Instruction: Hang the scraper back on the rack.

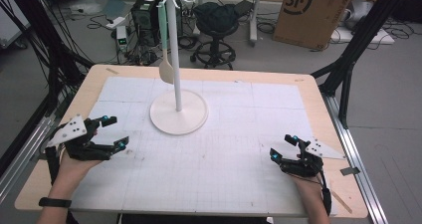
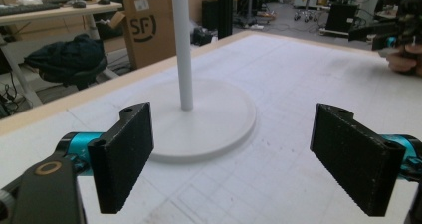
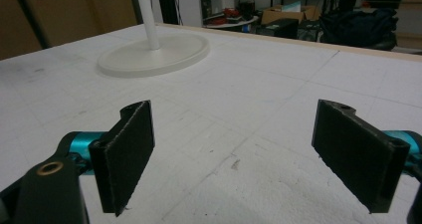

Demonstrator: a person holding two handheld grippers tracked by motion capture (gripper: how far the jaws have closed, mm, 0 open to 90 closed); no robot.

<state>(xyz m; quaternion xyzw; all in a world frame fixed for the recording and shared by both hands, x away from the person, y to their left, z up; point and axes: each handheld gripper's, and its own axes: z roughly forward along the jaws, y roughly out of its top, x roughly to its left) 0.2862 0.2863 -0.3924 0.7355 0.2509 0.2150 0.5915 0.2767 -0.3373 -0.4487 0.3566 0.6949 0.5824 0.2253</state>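
The table [image 1: 308, 92], covered with a white gridded sheet, filled the high view. Near its middle, toward twelve o'clock, stood the white stand [image 1: 178, 115]: a round base with a thin upright pole topped by a ring of hooks. A pale green spoon [image 1: 165, 59] hung from one hook at the pole's nine o'clock side, its bowl hanging clear above the base.

The left gripper [image 1: 112, 132] lay at about eight o'clock from the stand, near the table's left edge, held low over the sheet. Its jaws stood wide apart with nothing between them. In the left gripper view, the stand's base [image 2: 209, 124] sat just ahead, at twelve o'clock between the two black pads.

The right gripper [image 1: 282, 147] rested at about four o'clock from the stand, well apart from it. Its jaws also gaped wide, holding nothing over bare sheet.
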